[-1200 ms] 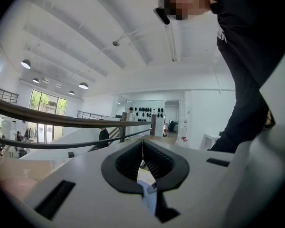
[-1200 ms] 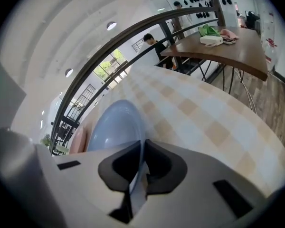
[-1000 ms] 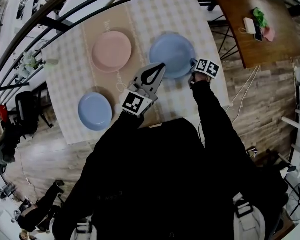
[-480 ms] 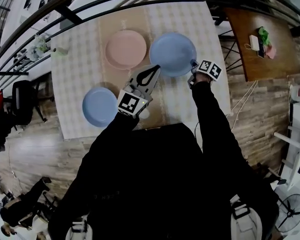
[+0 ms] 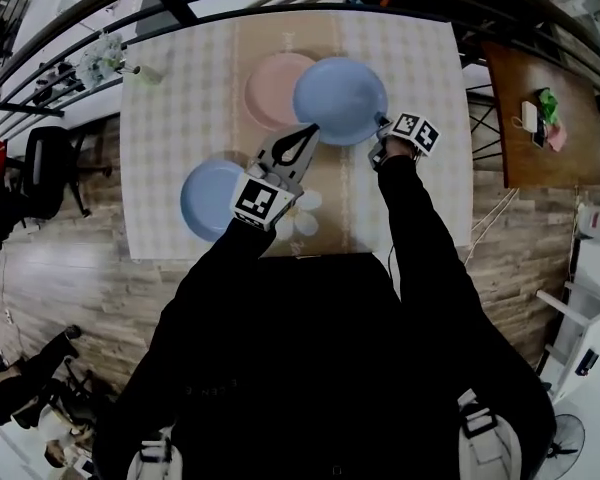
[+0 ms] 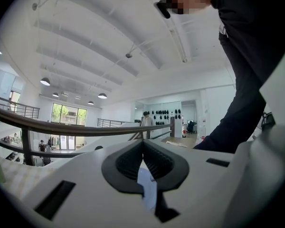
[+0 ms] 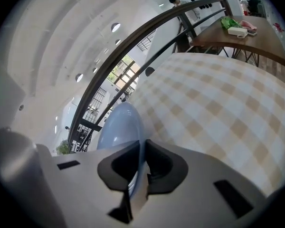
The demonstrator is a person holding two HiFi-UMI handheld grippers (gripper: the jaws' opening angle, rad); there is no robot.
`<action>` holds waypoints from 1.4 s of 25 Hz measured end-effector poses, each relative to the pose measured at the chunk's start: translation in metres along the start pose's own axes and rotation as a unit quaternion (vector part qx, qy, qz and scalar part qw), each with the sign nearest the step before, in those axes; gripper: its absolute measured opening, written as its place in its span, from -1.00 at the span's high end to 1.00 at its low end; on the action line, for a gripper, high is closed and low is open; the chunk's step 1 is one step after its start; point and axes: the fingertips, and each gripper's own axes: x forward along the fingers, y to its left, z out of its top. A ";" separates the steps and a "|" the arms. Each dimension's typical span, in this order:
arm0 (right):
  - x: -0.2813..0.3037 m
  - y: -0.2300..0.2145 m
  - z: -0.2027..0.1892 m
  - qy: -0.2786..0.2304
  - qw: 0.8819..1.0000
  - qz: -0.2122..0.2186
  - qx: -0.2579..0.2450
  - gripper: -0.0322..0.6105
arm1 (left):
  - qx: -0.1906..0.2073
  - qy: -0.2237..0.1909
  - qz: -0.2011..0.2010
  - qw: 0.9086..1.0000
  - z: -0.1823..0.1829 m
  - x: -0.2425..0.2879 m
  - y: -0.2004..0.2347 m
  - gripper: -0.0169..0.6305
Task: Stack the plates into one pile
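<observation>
Right, so the big blue plate (image 5: 340, 96) sits face up w/ its edge lapping over the right side of the pink plate (image 5: 270, 88), both over the checked tablecloth (image 5: 420, 68). Can't tell if the two plates touch or if the blue one is a bit above. It's round, so no long axis to speak of. In the right gripper view it shows nearly edge-on (image 7: 119, 127), running straight out from the jaws toward the railing (image 7: 133, 46). The right gripper (image 5: 381, 128) is on the blue plate's rim on the side away from the pink plate. Its jaws are clamped on that rim, w/ the thin blue edge caught btwn the black pads (image 7: 141, 146). The left gripper (image 5: 312, 129) points at the blue plate's near rim, just below and right of the pink plate, w/ its tip at the rim. Its own view tilts up at the ceiling, and there the jaw tips are closed together (image 6: 142, 144). A pale blue sliver shows in the slit behind the tips, but I can't say whether that's the rim being pinched. A smaller blue plate (image 5: 210, 200) lies flat, well apart from the pink plate, toward the person and to the left. A wooden side table (image 5: 520, 98) stands far to the pink plate's right, off the cloth.
</observation>
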 end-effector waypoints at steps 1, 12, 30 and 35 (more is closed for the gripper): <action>0.006 0.007 -0.004 0.002 1.000 0.000 0.000 0.80 | 0.002 0.002 0.002 1.000 -0.001 -0.004 0.007 0.89; 0.073 0.057 -0.037 0.034 0.999 -0.010 -0.002 0.77 | -0.009 0.024 0.046 0.999 -0.016 -0.047 0.065 0.89; 0.113 0.096 -0.057 0.039 0.992 -0.015 -0.121 0.25 | -0.029 0.045 0.068 0.996 -0.036 -0.093 0.095 0.89; 0.098 0.111 -0.061 0.029 0.989 0.008 -0.146 0.05 | -0.028 0.046 0.074 0.996 -0.038 -0.110 0.098 0.89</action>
